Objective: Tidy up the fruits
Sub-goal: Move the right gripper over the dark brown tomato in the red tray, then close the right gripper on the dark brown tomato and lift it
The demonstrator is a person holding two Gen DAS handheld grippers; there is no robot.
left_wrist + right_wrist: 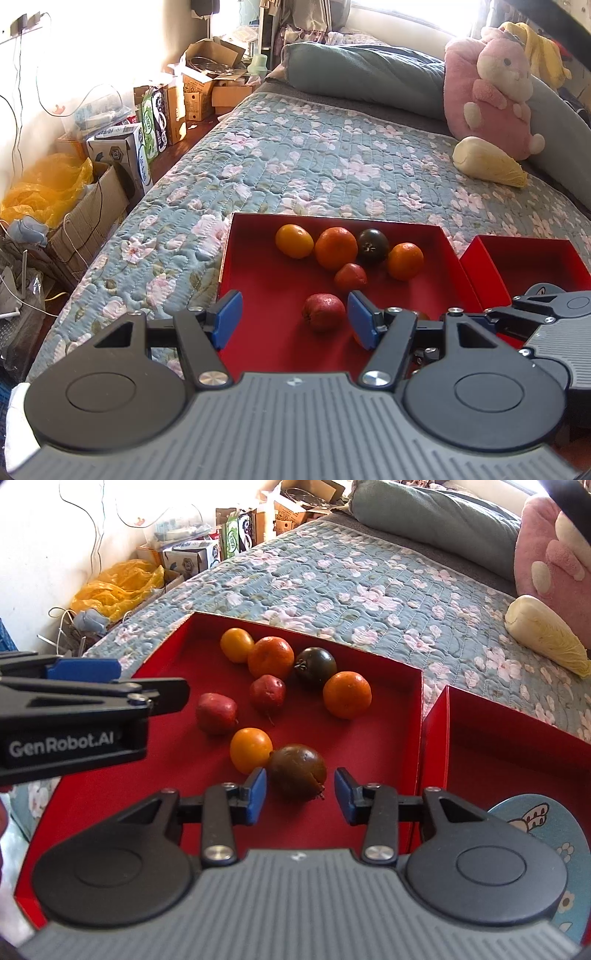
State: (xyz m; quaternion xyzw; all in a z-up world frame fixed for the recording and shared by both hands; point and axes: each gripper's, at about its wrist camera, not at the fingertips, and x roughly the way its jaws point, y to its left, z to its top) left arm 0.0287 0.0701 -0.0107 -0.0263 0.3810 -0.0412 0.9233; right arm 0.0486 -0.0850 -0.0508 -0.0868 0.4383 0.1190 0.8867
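A large red tray [415, 716] on the bed holds several fruits: oranges, yellow ones, two red ones and two dark ones. My left gripper [295, 319] is open low over the tray's near part, with a red fruit [324, 312] between its blue pads, nearer the right pad and not pressed. My right gripper [300, 794] is open around a brown fruit [297, 771]; a narrow gap shows at the right pad. A yellow-orange fruit [251, 750] touches the brown one. The left gripper's fingers [162, 698] reach in from the left in the right wrist view.
A second red box [517, 738] stands empty right of the tray. A blue flowered disc [535, 834] lies at its near side. Farther back on the quilt are a pale cabbage [487, 162], a pink plush [491, 96] and a grey pillow. Cardboard boxes crowd the floor left of the bed.
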